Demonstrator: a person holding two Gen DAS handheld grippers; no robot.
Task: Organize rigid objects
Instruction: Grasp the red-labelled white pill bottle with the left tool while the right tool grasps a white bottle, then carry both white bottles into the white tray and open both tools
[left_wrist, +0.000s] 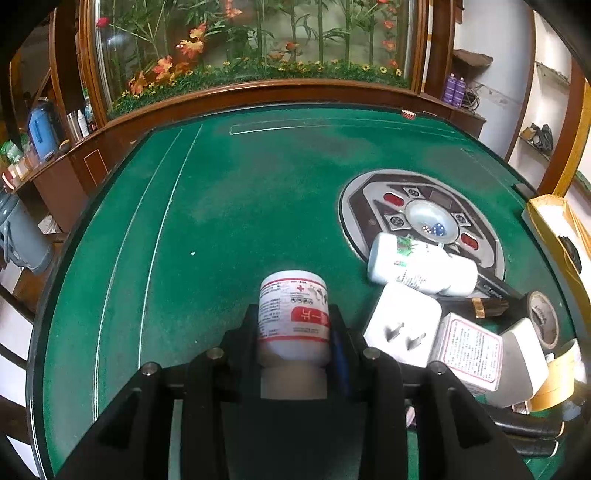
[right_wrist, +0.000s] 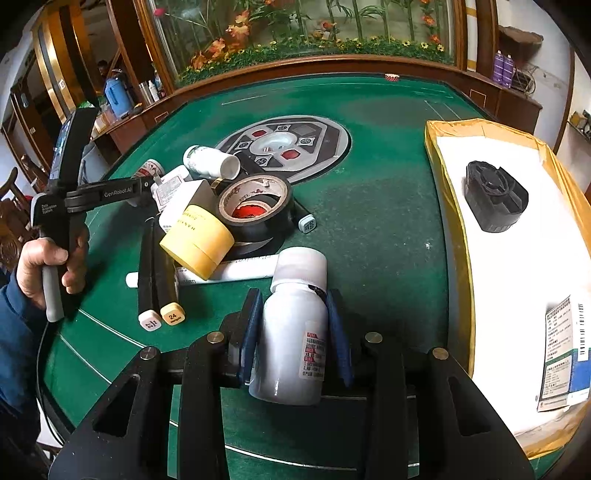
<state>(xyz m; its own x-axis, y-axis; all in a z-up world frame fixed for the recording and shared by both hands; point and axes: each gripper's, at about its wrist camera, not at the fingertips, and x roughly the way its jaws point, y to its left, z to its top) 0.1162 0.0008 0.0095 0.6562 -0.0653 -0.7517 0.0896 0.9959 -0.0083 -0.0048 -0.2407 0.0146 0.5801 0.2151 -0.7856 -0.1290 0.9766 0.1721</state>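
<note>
My left gripper (left_wrist: 295, 326) is shut on a white bottle with a red label (left_wrist: 291, 295), whose base points away from me over the green felt. In the right wrist view the left gripper (right_wrist: 153, 181) sits at the far left of the pile, held by a hand. My right gripper (right_wrist: 293, 299) is shut on a plain white bottle with a white cap (right_wrist: 288, 354); both blue pads press its sides. The pile holds a yellow tape roll (right_wrist: 199, 236), a black tape roll (right_wrist: 255, 206), two markers (right_wrist: 151, 280), a white tube (right_wrist: 240, 271) and a lying white bottle (right_wrist: 210, 160).
A yellow cardboard box (right_wrist: 458, 229) with a white lining stands at the right, with a black plastic part (right_wrist: 495, 201) and a printed packet (right_wrist: 565, 350) inside. The table's round control panel (right_wrist: 325, 147) lies behind the pile. A white plug adapter (left_wrist: 402, 325) lies next to my left gripper.
</note>
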